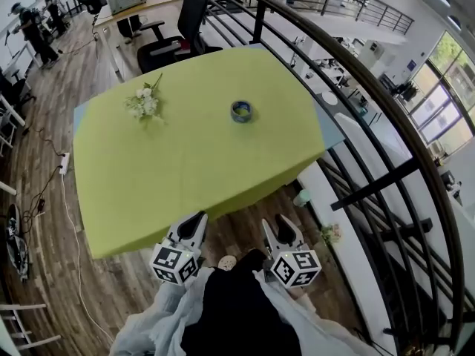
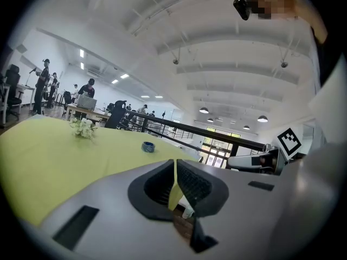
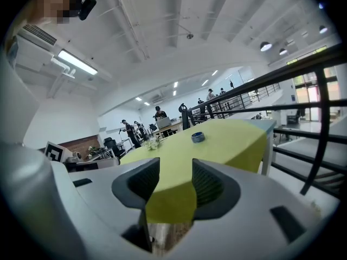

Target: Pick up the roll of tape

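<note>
Jaws short of table point(image 1: 148, 191); tape point(image 1: 241, 111), flowers point(image 1: 145, 104) beyond

Head view steeply down over table point(image 1: 185, 162); gripper views low, facing across it; all share tape roll point(image 1: 241, 110).

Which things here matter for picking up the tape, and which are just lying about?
Job:
tape, on the table
left gripper, shut
right gripper, open, empty

Lying about:
flowers
chair
railing
</note>
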`<state>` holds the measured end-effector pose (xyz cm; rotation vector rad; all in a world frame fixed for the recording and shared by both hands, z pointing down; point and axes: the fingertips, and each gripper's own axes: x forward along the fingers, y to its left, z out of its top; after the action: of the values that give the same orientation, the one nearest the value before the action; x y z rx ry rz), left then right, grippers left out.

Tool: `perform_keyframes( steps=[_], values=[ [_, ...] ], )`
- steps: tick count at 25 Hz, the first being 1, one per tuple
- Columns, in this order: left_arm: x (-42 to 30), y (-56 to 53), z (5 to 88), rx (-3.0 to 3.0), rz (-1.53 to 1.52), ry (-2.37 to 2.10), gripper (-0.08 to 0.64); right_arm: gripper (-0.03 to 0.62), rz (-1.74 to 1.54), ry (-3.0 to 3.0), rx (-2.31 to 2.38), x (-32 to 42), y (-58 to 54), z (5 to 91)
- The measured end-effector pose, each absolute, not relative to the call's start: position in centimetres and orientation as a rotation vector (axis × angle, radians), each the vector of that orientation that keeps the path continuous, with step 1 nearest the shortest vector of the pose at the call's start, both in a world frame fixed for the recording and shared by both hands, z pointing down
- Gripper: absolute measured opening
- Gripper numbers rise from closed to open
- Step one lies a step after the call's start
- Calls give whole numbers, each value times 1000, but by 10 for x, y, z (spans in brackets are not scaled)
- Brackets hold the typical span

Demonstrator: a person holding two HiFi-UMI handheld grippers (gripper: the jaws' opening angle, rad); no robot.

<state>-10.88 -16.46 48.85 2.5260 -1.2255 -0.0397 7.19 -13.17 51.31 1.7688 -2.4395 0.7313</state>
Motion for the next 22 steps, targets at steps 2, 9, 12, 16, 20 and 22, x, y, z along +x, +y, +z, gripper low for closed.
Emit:
perform_keyframes(
  steps=[2,9,12,16,20,22],
  values=[
    [-110,-171,488,2526,-39,-1227,28,186,738,-2442,1752,68,-138,514],
    [-111,-201,489,2517,-58,-1253,28,186,737,-2463,1684,61,-170,518],
    [-109,-222,488,2515,-58,-1269,28,186,740,-2483,1672,62,-194,516],
    [-102,-255,485,2502,-52,-1296,28,186,752,-2498,1647,70,-227,512],
    [-91,-298,479,2491,-58,-1325,28,186,757,-2496,1636,85,-270,509],
    [-87,-319,480,2487,-54,-1332,28,186,768,-2490,1633,91,-291,511]
  ],
)
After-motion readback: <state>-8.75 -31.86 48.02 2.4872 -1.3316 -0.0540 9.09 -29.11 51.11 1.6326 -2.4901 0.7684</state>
